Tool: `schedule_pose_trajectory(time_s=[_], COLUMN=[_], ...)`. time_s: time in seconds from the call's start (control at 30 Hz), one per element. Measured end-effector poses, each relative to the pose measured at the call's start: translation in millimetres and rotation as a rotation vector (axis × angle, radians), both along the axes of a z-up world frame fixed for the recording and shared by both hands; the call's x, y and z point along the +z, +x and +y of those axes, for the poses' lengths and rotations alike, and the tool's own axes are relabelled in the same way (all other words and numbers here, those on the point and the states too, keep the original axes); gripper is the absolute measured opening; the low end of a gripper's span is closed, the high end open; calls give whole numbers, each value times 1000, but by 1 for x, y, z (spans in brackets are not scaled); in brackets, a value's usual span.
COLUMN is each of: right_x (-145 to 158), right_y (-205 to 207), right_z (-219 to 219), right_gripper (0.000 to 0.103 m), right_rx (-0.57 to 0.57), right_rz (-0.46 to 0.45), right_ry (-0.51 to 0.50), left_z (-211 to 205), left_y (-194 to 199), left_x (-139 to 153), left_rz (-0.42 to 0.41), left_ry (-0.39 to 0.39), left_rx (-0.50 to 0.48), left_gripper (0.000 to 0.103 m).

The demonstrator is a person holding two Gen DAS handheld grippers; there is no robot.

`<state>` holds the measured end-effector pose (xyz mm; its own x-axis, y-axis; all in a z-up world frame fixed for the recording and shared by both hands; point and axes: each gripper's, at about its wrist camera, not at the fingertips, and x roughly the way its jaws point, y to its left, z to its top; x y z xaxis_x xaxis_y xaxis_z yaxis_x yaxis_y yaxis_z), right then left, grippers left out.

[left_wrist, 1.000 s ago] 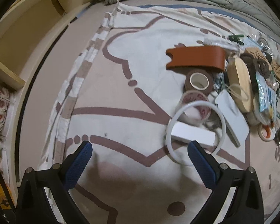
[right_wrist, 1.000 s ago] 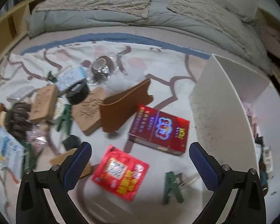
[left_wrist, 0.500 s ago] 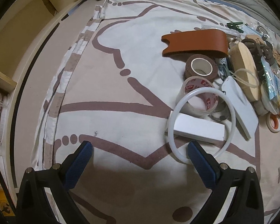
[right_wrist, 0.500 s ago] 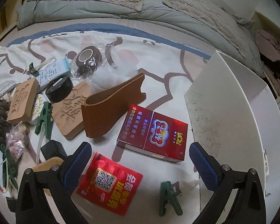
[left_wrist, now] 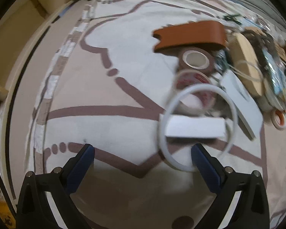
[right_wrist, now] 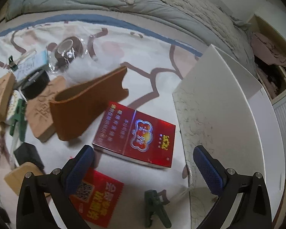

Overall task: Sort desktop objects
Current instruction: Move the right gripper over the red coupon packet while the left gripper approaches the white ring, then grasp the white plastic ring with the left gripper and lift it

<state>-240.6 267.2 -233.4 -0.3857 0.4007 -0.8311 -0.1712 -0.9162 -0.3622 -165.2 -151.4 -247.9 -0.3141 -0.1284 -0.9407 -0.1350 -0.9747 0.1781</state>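
Right wrist view showed the right gripper (right_wrist: 143, 158) with its jaws spread wide and nothing between them, hovering above a red box (right_wrist: 135, 133) that lay on the patterned bedsheet (right_wrist: 143, 57). Just beside the box, toward the sheet's right edge, stood a white bin (right_wrist: 228, 114), and what showed of its inside looked bare. A red packet (right_wrist: 97, 196) lay partly under the left finger, a green clip (right_wrist: 156, 208) near the bottom, and a brown leather sleeve (right_wrist: 89, 112) touched the box's far-left corner. Wooden blocks (right_wrist: 42, 114), a black round case (right_wrist: 35, 84) and a wrapped brown roll (right_wrist: 68, 50) were scattered toward the sheet's left side.

Left wrist view, blurred, showed the left gripper (left_wrist: 143, 152) equally wide and empty over a bare stretch of sheet. Ahead of its right finger a white ring (left_wrist: 163, 133) lay around a white box (left_wrist: 194, 127). Behind them sat a clear tape roll (left_wrist: 196, 87), a brown tape roll (left_wrist: 196, 59) and another brown leather sleeve (left_wrist: 190, 36), with a dense heap of small things (left_wrist: 257, 66) along the sheet's right edge.

Judging by this, the sorting had barely started: nothing was in either grip, no item could be seen inside the bin, and nearly everything was left to move. The red box seemed the likeliest first pick.
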Motion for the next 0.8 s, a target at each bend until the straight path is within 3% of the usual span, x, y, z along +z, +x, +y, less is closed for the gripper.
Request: schedule_pose_trajectory(time_s=[0.23, 0.57, 0.8], right_x=[-12, -17, -16], right_y=[2, 20, 42], right_z=[-4, -11, -10], right_gripper=[103, 103, 103], right_rx=[45, 149, 195], right_rz=[-41, -68, -101], right_ry=[44, 13, -6], left_z=[18, 35, 39], left_y=[22, 59, 77], left_x=[-1, 0, 3], left_rz=[-48, -117, -131], left_ry=[46, 104, 118], left_rx=[-151, -332, -351], left_gripper=[103, 103, 103])
